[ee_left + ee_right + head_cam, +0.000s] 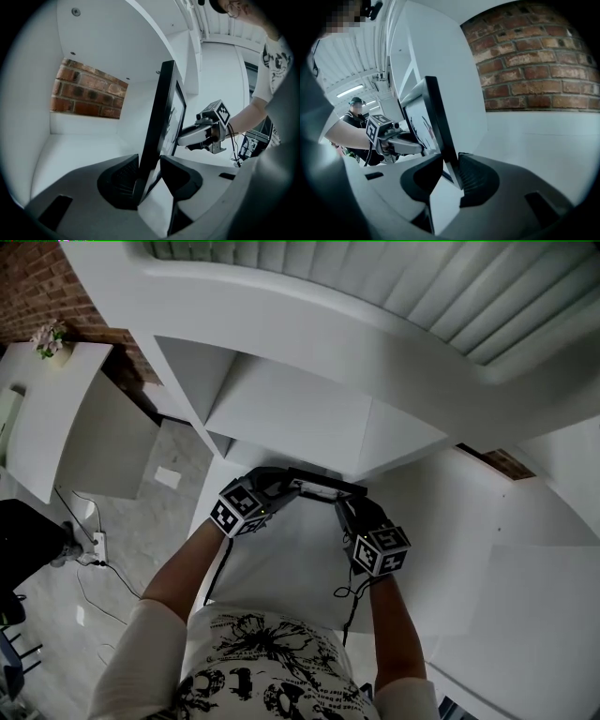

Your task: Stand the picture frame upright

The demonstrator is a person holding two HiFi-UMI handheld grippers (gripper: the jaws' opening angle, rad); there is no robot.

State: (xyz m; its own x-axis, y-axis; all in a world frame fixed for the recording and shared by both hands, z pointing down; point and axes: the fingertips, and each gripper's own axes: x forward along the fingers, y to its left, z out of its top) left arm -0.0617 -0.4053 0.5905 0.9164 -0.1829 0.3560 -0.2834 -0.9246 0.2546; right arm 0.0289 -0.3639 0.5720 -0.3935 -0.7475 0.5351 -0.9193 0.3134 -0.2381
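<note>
Picture frame (161, 103) is upright, standing edge-on in the white alcove at the back of the counter (281, 568), with the brick wall (534, 61) behind it. I've got one side edge in each hand, opposite ends, so it can't twist or tip while it finds its balance.

Left fingers (117, 180): spread around the edge. The back face sits against one pad and there's a sliver of daylight on the glass side, so it's more of a guard than a grip.

Right fingers (480, 176): pinching the other edge, pads on both faces as far as I can see. This side is doing the steadying.

Both grips are low on the edges, which keeps the fingers off the picture. My fingers hide the frame's bottom edge, so I can't confirm it's seated on the counter.

My read is that the task is nearly done. What's left is to check it stands alone, then let go right and back both hands out sideways. The risk is it falls forward if the stand isn't set.
</note>
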